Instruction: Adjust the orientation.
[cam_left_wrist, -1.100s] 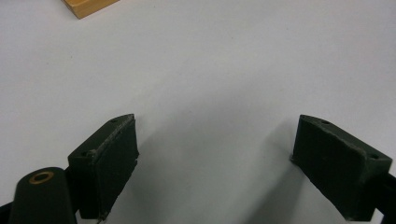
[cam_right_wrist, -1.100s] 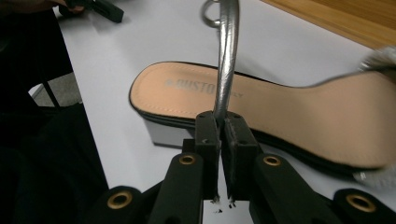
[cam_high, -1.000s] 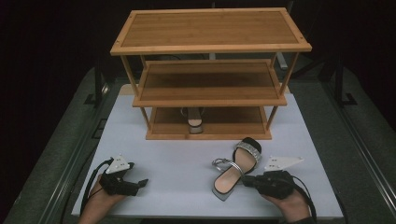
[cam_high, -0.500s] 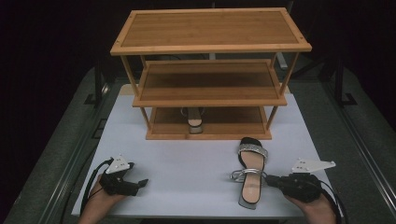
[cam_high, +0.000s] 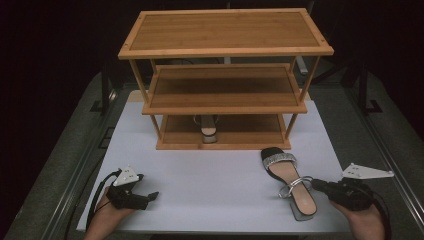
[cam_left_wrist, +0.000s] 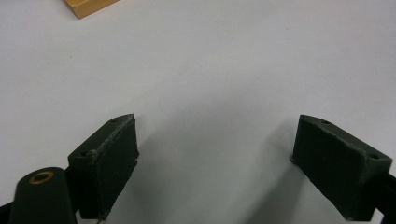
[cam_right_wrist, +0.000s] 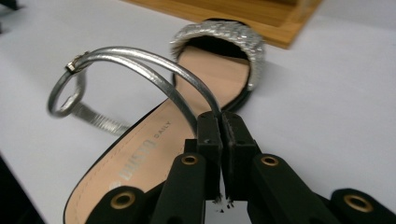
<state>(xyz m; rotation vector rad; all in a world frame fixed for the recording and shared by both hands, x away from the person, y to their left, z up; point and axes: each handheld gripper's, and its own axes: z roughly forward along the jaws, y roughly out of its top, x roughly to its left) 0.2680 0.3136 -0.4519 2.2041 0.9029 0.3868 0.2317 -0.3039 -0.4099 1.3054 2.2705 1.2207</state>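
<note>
- right gripper (cam_right_wrist: 219, 123) pinched tight on the sandal (cam_high: 288, 181)'s shiny silver ankle strap (cam_right_wrist: 154, 74)
- sandal's on the matte white table (cam_high: 210, 175), in front of the wooden rack (cam_high: 225, 75)
- left gripper (cam_left_wrist: 212, 163) wide open, holding nothing

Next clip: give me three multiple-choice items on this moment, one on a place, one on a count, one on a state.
1. Where is the second sandal?
A. top shelf
B. bottom shelf
C. on the white table

2. How many shelves does the wooden rack have?
A. two
B. three
C. four

3. How is the right hand-held gripper?
A. wide open over the table
B. shut on nothing
C. shut on the silver strap of the sandal

Answers:
1 B, it stands under the middle board.
2 B, three boards are stacked.
3 C, its jaws pinch the strap in the right gripper view, while the left hand-held gripper stands open.
</note>
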